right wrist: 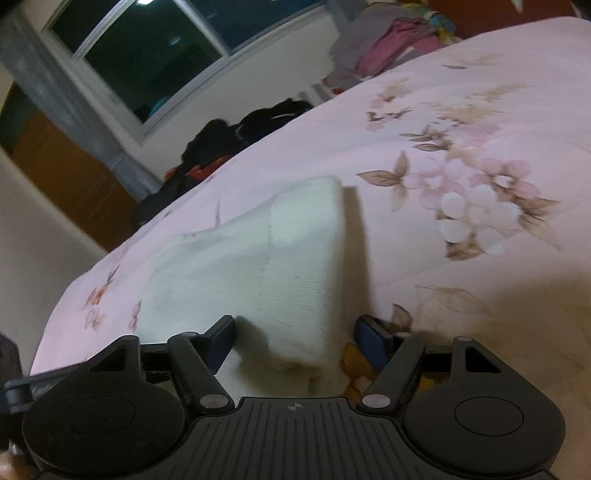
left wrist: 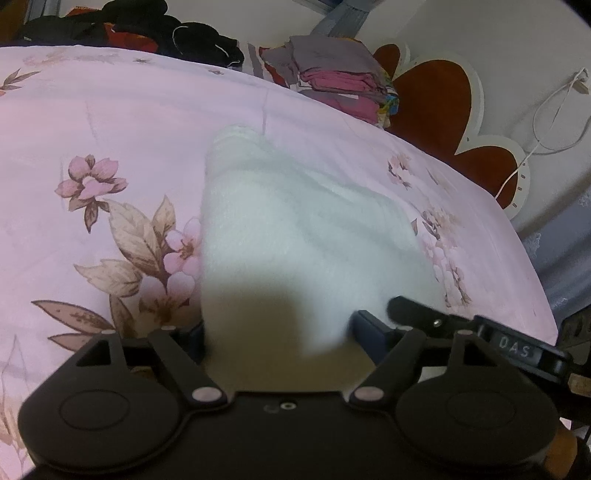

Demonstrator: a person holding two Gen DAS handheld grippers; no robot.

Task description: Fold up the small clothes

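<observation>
White knitted cloth [left wrist: 295, 236] lies on the bed, its near end rising between the jaws of both grippers. The left gripper [left wrist: 277, 336] stands wide open around that near edge, pads apart from the fabric on both sides as far as the view shows. The right gripper [right wrist: 295, 332] is also parted, with a folded corner of the same cloth [right wrist: 266, 266] between its blue pads; whether either pad presses on it cannot be told. The cloth stretches away over the pink floral bedspread [left wrist: 110, 122], narrowing to a folded far end. Farther off, at the far edge of the bed, sits a stack of folded grey and pink clothes [left wrist: 332, 74], with a heap of black garments [left wrist: 147, 33] to its left. A dark window [right wrist: 155, 55] shows beyond in the right wrist view.
</observation>
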